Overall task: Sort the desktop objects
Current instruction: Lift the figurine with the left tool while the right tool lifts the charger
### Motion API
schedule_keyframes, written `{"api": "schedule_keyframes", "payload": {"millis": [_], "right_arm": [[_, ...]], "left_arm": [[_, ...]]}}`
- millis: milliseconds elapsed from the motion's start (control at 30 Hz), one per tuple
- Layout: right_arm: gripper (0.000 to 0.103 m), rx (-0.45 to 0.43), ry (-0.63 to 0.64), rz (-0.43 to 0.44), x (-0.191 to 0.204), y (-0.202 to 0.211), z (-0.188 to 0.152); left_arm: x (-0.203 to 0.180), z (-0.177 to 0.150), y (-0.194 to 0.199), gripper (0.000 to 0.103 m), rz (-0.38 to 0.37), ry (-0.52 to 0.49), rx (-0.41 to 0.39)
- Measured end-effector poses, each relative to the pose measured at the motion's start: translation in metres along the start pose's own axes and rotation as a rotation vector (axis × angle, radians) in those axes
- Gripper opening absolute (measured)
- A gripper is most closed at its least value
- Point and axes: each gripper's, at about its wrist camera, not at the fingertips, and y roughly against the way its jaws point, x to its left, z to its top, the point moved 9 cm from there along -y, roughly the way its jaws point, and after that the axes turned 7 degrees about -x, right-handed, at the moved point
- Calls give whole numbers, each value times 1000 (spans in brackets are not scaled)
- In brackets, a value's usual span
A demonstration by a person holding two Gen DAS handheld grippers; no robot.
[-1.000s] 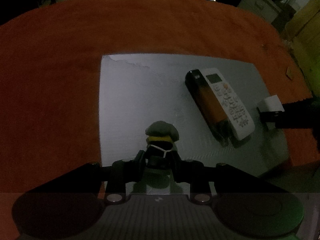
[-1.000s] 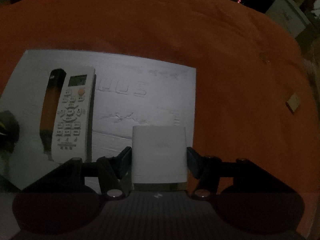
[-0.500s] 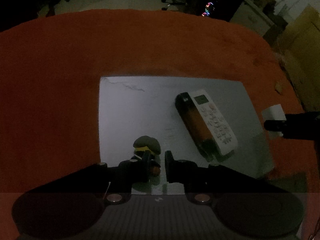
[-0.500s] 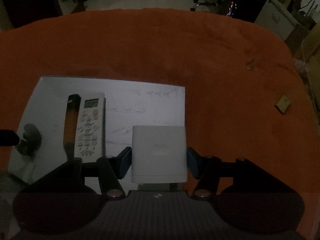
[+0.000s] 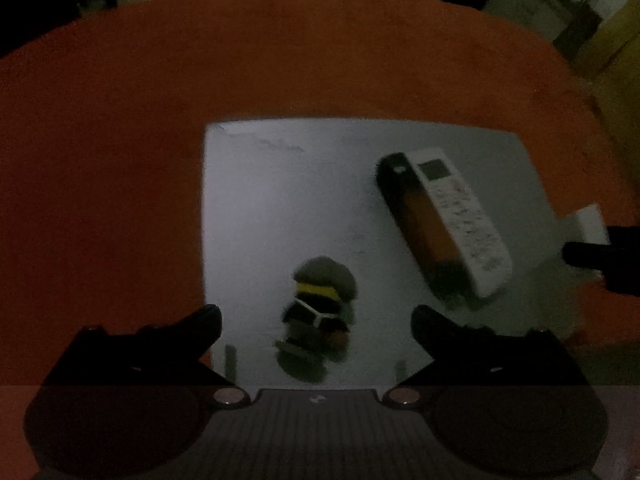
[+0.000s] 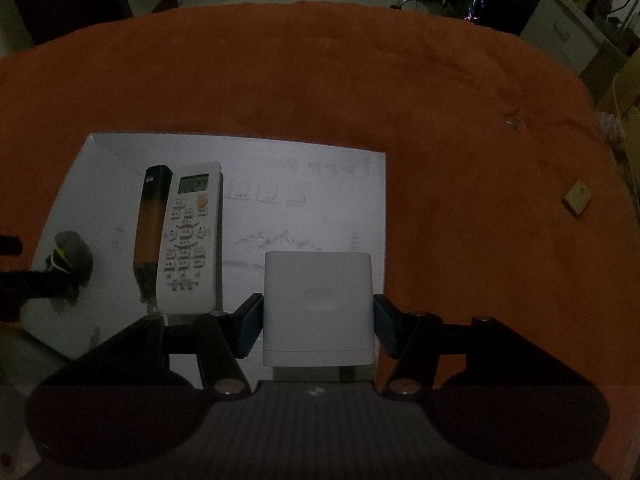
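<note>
Figurine (image 5: 320, 312) between spread left gripper (image 5: 316, 322) fingers

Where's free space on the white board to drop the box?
Bare: far half of the white board, beyond the white box and right of the remote. Crowded: left near corner, with figurine, dark tube and remote.

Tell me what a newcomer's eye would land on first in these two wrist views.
First, the white box clamped in the right gripper, over the near right corner of the grey board. Next, the white remote beside a dark orange-banded stick, lying left of the box. Then the small figurine between the open left gripper's fingers, all on orange cloth.
</note>
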Motion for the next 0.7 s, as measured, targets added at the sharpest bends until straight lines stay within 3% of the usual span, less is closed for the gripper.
{"api": "schedule_keyframes", "payload": {"millis": [100,167,200,233,267,533,700], "right_arm": [[60,7,12,0,3,-2,-3],[60,17,41,-8,5,-3,-6],[60,21,60,-18,5,-3,-7],[60,20,70,-21,6,-2,-8],[60,20,80,-24,7,-2,-9],[60,13,79,-10,12,1,-12],[60,-1,76,7,17,4,-12]], "left_arm": [[-6,1,-3,101,31,-70,-21],[-11,1,-3,84,35,-123,-34],[-15,-1,-5,71,26,-156,-26],[-18,-4,-7,44,14,-185,-5],[-19,-7,-9,37,6,-202,14],[-13,-5,2,22,-7,-142,-27],[-12,1,9,21,1,-168,-40]]}}
